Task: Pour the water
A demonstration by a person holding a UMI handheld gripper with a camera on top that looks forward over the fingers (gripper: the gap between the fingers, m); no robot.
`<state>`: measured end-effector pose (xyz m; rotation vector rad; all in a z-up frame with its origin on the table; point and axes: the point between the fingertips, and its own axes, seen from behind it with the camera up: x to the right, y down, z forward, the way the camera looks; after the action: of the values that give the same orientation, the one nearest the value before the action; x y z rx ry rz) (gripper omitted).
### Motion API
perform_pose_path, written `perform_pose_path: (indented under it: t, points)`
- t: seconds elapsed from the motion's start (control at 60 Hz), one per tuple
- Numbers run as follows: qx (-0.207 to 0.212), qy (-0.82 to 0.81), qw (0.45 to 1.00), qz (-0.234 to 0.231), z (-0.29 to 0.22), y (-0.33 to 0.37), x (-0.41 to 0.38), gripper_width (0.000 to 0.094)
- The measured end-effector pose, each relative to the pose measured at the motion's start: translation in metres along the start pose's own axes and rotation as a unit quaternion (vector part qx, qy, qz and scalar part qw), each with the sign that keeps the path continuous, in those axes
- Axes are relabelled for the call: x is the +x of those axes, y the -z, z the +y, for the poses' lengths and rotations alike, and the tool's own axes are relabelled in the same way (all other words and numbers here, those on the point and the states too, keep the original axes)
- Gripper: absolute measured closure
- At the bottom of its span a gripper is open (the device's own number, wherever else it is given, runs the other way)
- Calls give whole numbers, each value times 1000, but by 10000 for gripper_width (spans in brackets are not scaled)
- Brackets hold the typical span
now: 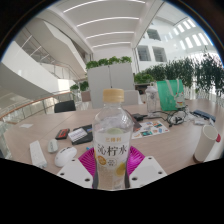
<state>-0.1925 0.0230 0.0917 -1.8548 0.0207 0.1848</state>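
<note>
Bottle (112,140) between pink-padded jaws, base hidden.

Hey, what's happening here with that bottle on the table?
A person is working a hand-held tool whose two fingers sit on either side of a clear drink bottle with a yellow cap. The pink pads appear to press against its lower sides, so it looks gripped. The bottle is upright above a light wooden table; whether it is lifted or resting there cannot be seen. A white cup stands off to the side. No pouring has begun.
</note>
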Motion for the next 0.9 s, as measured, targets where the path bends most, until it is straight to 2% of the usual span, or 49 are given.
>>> perform_pose_path:
  t: [0.033,0.117,0.217,0.267,0.3,0.317,0.45,0.6,0.717,0.733,0.833,0.85,0.9]
  points:
    - [3,-36,999,-14,-13,7,3,602]
    - [13,-157,987,-36,-63,25,19,579]
    - [19,-331,941,-63,-101,46,67,580]
    - [18,-413,908,-67,-108,49,91,606]
    - [15,-471,879,-73,-110,53,109,581]
    - [14,-499,863,-78,-110,54,117,607]
    - [-12,-691,714,-109,-99,65,156,582]
    - [-8,-797,582,-162,-116,82,171,583]
    - [5,-839,512,-182,-122,89,179,582]
    - [7,-840,513,-177,-123,73,175,582]
    - [10,-851,489,-190,-121,95,178,582]
    - [11,-851,493,-180,-124,75,175,582]
    - [11,-852,492,-178,-123,73,176,582]
